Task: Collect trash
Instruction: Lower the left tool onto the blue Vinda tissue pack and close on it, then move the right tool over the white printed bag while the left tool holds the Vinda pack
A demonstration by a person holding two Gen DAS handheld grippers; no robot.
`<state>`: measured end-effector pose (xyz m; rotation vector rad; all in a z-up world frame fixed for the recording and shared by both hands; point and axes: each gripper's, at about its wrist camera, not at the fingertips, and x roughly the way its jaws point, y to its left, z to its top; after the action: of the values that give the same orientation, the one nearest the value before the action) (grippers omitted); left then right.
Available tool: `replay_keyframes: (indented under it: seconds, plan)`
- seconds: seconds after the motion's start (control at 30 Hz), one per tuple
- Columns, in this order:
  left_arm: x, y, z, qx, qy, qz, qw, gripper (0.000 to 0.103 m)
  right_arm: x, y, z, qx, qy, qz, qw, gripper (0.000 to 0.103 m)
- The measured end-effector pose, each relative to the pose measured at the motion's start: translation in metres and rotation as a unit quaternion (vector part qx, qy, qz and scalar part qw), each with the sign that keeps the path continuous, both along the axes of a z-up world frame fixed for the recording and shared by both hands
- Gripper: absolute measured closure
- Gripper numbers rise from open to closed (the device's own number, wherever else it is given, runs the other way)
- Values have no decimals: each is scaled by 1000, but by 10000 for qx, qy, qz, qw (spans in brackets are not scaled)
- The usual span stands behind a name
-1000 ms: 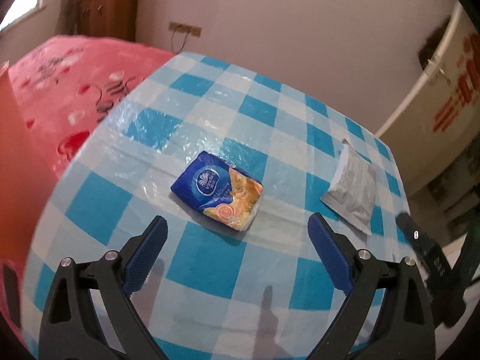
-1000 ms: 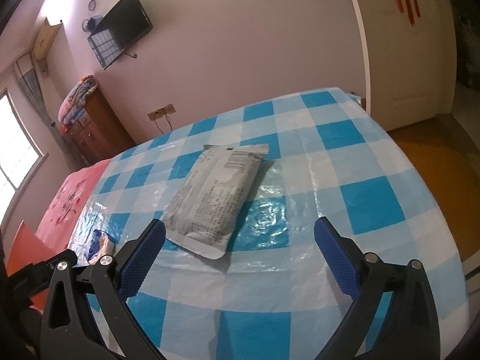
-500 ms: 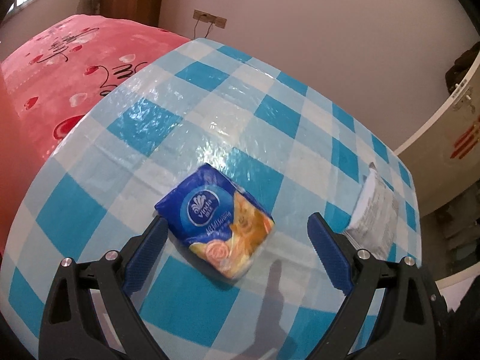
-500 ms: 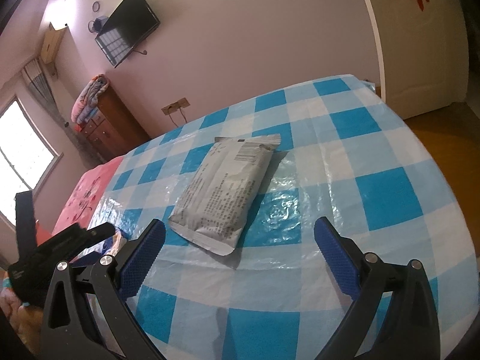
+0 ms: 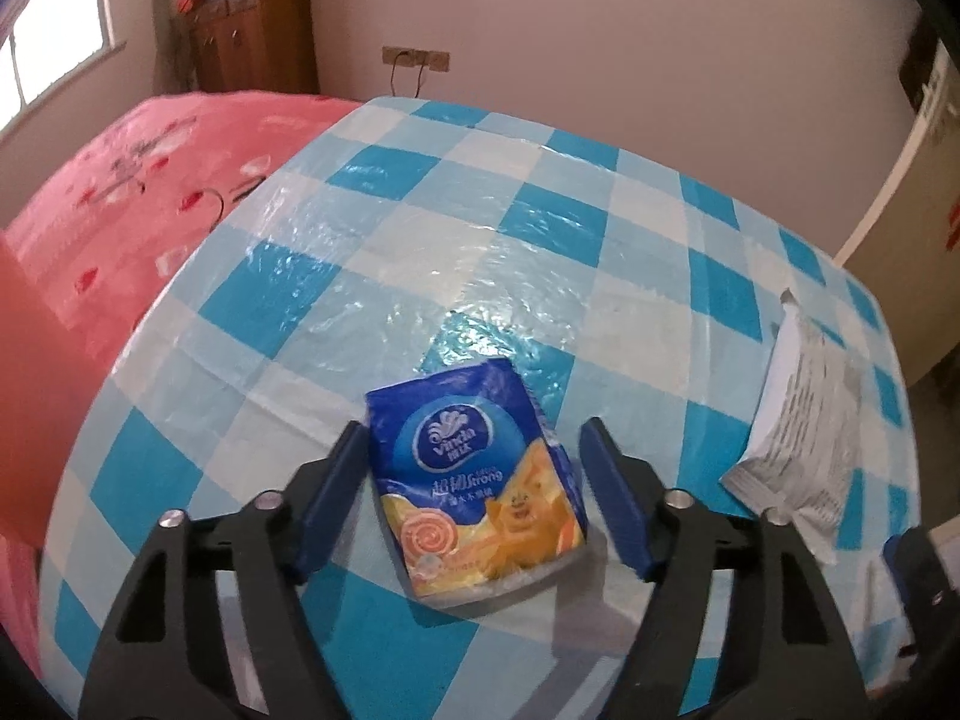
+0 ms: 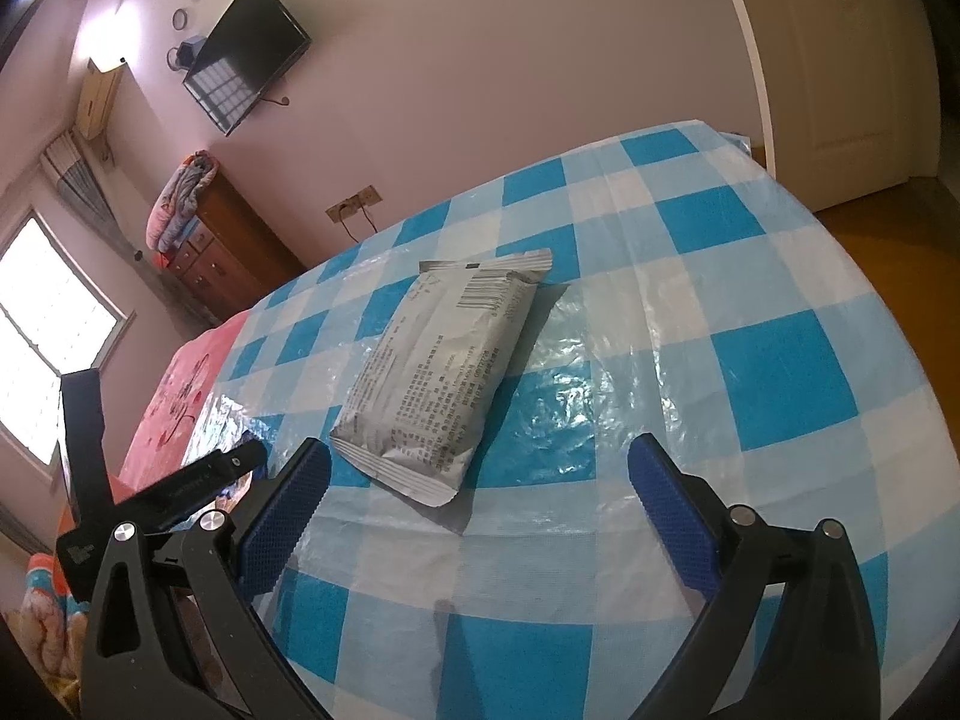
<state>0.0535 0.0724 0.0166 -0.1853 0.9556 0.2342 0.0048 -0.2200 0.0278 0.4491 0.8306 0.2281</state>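
A blue and orange tissue packet (image 5: 474,480) lies on the blue-and-white checked table (image 5: 420,228). My left gripper (image 5: 474,426) straddles it. Its jaws are closing, with the packet between the blue pads and a thin gap still showing on the right side. A grey printed wrapper (image 5: 804,414) lies flat to the right. In the right wrist view the same grey wrapper (image 6: 438,372) sits just ahead of my right gripper (image 6: 480,445), which stands wide open with nothing between its fingers. The left gripper's black body (image 6: 168,492) shows at the left.
A pink bedspread (image 5: 120,180) lies beyond the table's left edge, with a wooden dresser (image 5: 252,30) behind it. A white door (image 6: 840,60) and orange floor are past the table's right edge. A TV (image 6: 246,54) hangs on the wall.
My left gripper moved forward and down over the blue packet, and its jaws narrowed around it. The right gripper stayed almost where it was, still wide open.
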Motion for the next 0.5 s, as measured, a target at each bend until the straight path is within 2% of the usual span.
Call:
replay_keyframes:
  seconds: [0.13, 0.23, 0.5]
  plan:
    - [-2, -3, 0, 103, -87, -68, 9999, 46, 0, 0, -1, 25, 35, 12, 10000, 5]
    - [1, -9, 0, 174, -76, -243, 9995, 49, 1, -2, -3, 56, 56, 2, 10000, 5]
    - [23, -29, 9, 74, -111, -784, 9968, 63, 1, -7, -5, 154, 79, -58, 9998, 5]
